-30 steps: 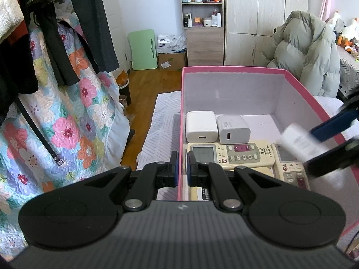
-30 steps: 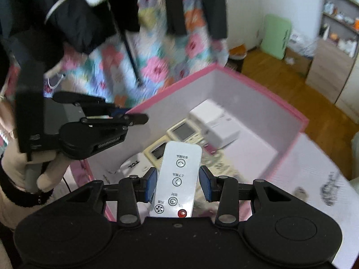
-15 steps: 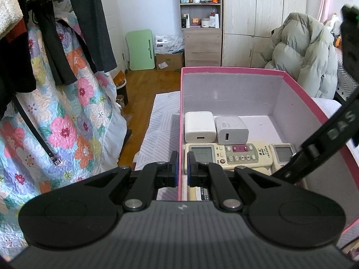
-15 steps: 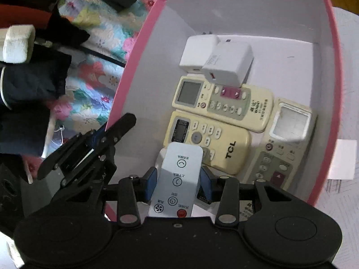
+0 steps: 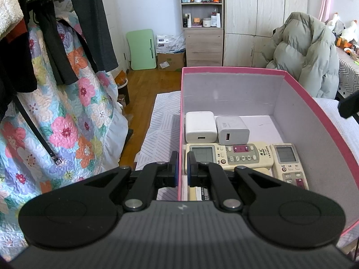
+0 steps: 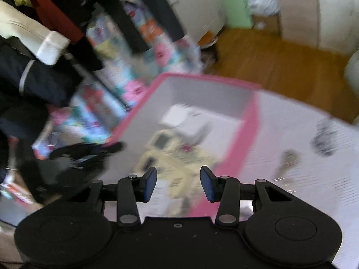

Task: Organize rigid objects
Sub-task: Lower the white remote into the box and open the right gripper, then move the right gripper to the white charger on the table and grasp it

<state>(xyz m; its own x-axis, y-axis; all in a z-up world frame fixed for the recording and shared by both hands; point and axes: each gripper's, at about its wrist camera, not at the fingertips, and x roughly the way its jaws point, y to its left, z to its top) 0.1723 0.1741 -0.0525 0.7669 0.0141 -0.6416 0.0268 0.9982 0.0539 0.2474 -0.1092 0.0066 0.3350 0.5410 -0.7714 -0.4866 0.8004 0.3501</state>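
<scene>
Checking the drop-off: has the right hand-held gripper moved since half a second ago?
Yes. The right hand-held gripper, now empty and open, has pulled back from above the pink box toward its right side.

Both wrist views look down, sharing the pink box (image 5: 224,70).

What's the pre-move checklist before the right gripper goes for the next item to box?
1. Right gripper empty: ok, jaws stand apart with nothing between them.
2. Left gripper steadying the pink box: ok, its jaws are pinched on the box's near left wall.
3. Free floor left in the box: ok, bare bottom shows to the right of the two white chargers.
4. Items already boxed lie flat: ok for the cream remotes seen from the left wrist.
5. Small white remote settled in the box: cannot tell, it shows in neither view.
6. Next target located: cannot tell, the right wrist view is motion-blurred; only dark smears show on the white cover.
</scene>
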